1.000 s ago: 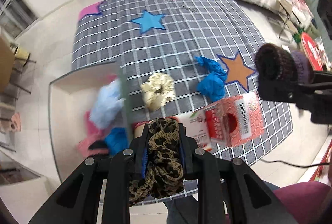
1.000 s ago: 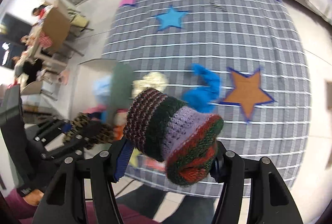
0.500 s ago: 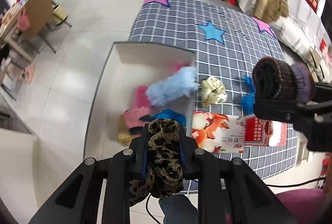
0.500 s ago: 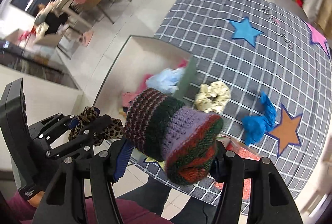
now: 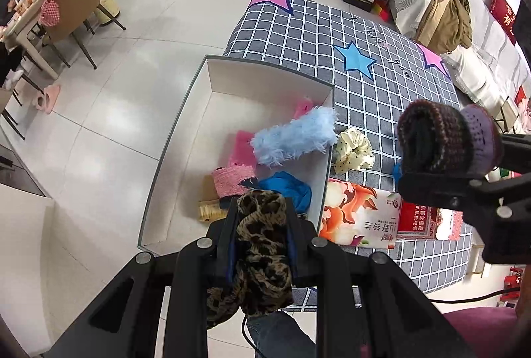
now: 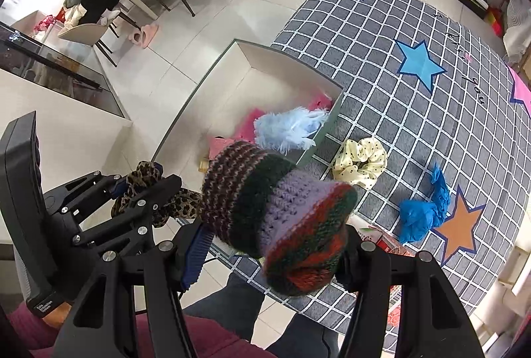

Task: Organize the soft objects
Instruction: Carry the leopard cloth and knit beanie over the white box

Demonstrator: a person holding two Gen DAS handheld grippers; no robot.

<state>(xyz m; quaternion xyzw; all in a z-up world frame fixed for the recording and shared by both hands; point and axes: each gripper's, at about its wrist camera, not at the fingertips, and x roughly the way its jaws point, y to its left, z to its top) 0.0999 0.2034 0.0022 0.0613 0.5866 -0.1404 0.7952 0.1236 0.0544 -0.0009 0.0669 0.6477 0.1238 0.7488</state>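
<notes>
My left gripper (image 5: 262,222) is shut on a leopard-print scrunchie (image 5: 260,245) and hangs above the near end of a white open box (image 5: 265,75). Inside the box lie a fluffy light-blue piece (image 5: 293,137), pink items (image 5: 240,152) and a blue cloth (image 5: 287,188). My right gripper (image 6: 275,238) is shut on a striped knitted hat (image 6: 275,218), held high over the box's near corner; the hat (image 5: 444,138) also shows at the right of the left wrist view. On the checked mat (image 6: 415,112) lie a cream dotted scrunchie (image 6: 360,162) and a blue crumpled cloth (image 6: 421,212).
Two flat printed packets (image 5: 361,218) lie on the mat beside the box. A dining table with chairs (image 5: 66,12) and seated people stands at the far left. A sofa with clothes (image 5: 441,16) runs along the far right. A person's legs (image 6: 239,301) show below.
Both grippers swung left and rolled, carrying the scrunchie and the hat from over the mat to over the box. The box now lies fully in view; neither grip changed.
</notes>
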